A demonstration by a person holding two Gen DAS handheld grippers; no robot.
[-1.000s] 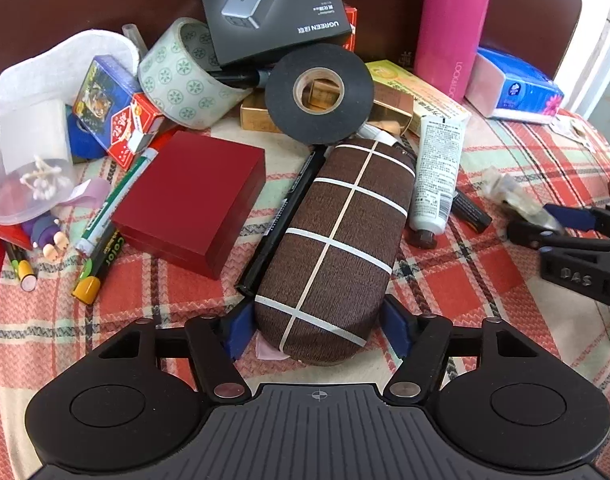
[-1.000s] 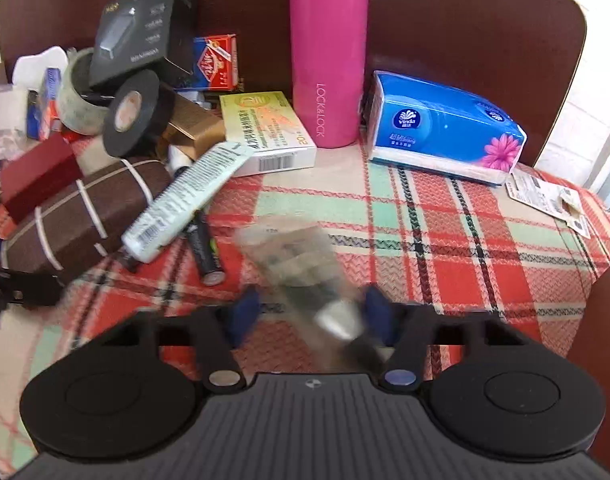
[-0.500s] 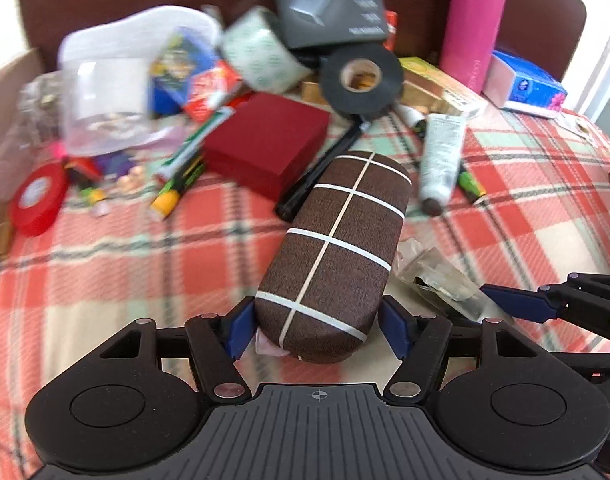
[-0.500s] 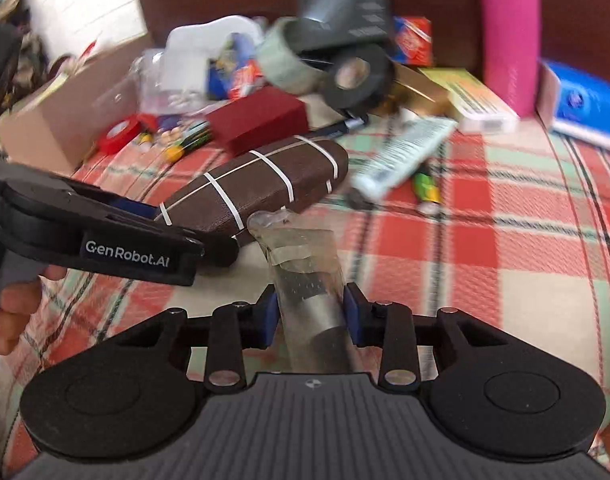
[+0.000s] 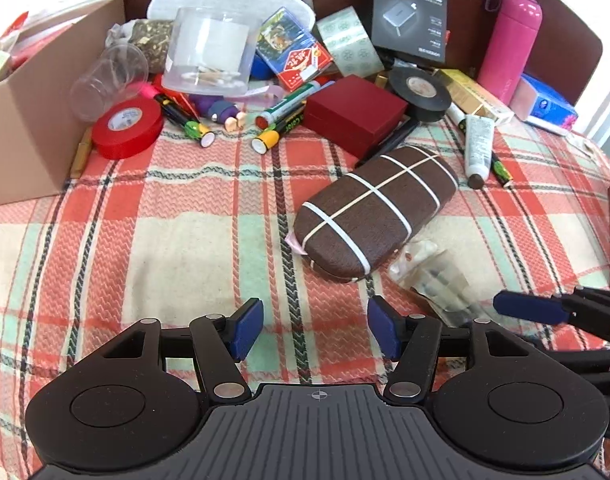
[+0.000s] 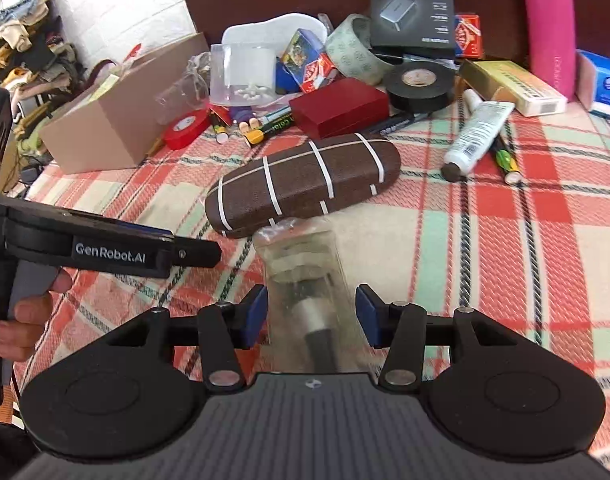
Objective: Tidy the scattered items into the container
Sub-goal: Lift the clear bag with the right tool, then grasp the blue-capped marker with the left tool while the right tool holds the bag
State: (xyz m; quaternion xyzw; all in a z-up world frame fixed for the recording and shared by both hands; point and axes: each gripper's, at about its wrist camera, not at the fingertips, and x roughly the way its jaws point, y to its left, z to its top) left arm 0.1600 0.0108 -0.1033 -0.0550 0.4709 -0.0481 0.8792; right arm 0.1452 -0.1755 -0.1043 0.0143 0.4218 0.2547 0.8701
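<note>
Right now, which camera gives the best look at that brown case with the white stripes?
The left wrist view: the brown case lies whole and sharp on the plaid cloth. The right wrist view also shows it, but a clear packet overlaps its near edge.

A broad stretch of bare plaid tablecloth [image 5: 177, 240] lay open ahead of the left gripper [image 5: 315, 330], reaching unobstructed to the cardboard box [image 5: 29, 132] at the left edge. The brown glasses case [image 5: 377, 216] and a clear plastic packet [image 5: 437, 280] blocked the right side. Farther back, red tape [image 5: 127, 128], markers [image 5: 279, 130] and a red box [image 5: 355, 114] crowded the way, touching or overlapping.
</note>
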